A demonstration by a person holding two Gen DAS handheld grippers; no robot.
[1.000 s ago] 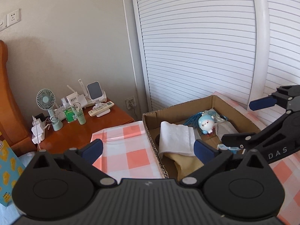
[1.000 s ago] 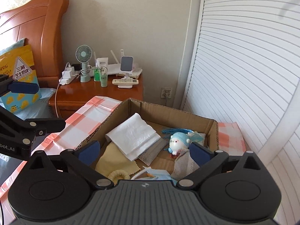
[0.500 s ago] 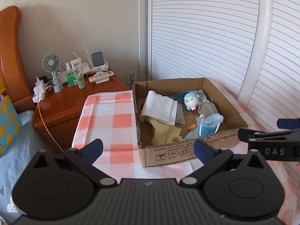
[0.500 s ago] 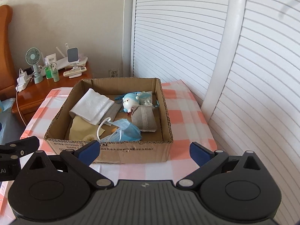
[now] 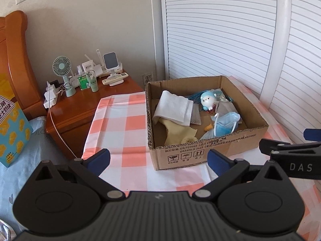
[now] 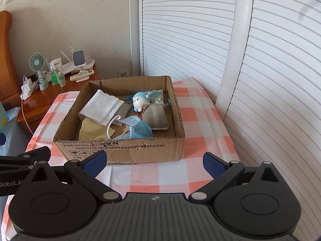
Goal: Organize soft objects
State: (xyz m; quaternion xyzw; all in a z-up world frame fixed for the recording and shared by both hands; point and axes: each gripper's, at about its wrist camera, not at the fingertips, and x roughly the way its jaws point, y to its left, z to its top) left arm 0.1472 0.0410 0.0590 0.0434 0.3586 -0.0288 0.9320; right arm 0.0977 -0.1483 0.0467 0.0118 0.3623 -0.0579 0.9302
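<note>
An open cardboard box point(image 5: 202, 152) point(image 6: 124, 150) stands on a table with a pink and white checked cloth point(image 5: 124, 124) point(image 6: 200, 110). In it lie a folded white cloth point(image 5: 174, 106) point(image 6: 100, 106), a yellow cloth point(image 5: 176, 132) point(image 6: 90, 128), a blue face mask point(image 5: 226, 122) point(image 6: 136, 128), a small blue and white plush toy point(image 5: 208, 100) point(image 6: 140, 100) and a grey pouch point(image 6: 156, 116). My left gripper point(image 5: 158, 158) is open and empty, in front of the box. My right gripper point(image 6: 153, 158) is open and empty, also in front of the box.
A wooden nightstand point(image 5: 80, 108) point(image 6: 40, 98) left of the table holds a small fan point(image 5: 62, 66), bottles, a remote and a charger with a white cable. White louvred doors point(image 5: 220, 30) stand behind and to the right. A bed with a blue sheet point(image 5: 30, 150) lies at left.
Both grippers have pulled back and up from over the box, so the whole box and table now show. Both stayed open and empty.
</note>
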